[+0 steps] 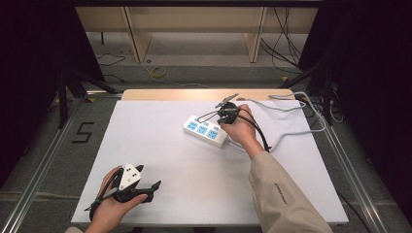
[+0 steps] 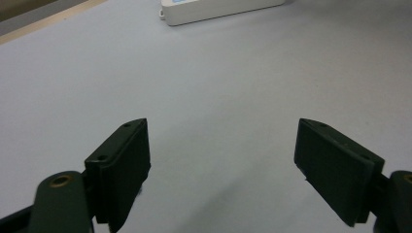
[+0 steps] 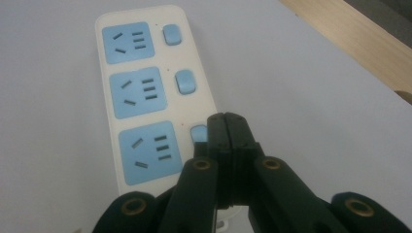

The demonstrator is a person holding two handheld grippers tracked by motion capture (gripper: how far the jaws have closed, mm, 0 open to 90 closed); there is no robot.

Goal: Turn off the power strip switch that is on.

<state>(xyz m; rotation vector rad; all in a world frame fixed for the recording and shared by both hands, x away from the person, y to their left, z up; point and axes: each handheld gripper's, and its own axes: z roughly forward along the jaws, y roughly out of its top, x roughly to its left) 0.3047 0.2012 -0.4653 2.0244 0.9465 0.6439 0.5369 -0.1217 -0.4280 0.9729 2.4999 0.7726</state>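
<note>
the white power strip (image 1: pixel 206 130) lies on the surface (image 1: pixel 160 145), right of its middle toward the far edge. the right gripper (image 3: pixel 224 127), fingers clenched together on nothing, points at the strip's nearest blue switch (image 3: pixel 197 133). the left gripper (image 2: pixel 221 160), fingers released wide, sits well apart from the strip near the front edge.
</note>
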